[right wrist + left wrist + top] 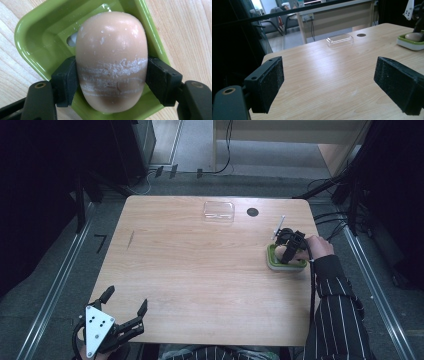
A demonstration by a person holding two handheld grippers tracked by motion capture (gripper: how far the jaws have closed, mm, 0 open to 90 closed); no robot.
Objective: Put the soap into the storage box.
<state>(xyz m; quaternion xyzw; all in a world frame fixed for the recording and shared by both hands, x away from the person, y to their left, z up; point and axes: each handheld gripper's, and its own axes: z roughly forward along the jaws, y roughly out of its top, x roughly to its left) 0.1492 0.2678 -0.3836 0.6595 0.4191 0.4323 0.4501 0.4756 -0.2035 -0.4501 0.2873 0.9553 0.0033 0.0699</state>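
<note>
Right gripper [111,82] clamps a pale, rounded bar of soap [111,60] over its green plastic dish [35,32] near the right edge of the wooden table [200,275].

The left gripper [125,312], jaws wide apart on nothing, hangs off the table's near-left corner. Judging by the soap's smooth, scuffed flanks, it could squirt from the pads if squeezed harder, or drag the light dish along. Count: one soap, one dish, one clear plastic lid [219,211] at the far edge.
</note>
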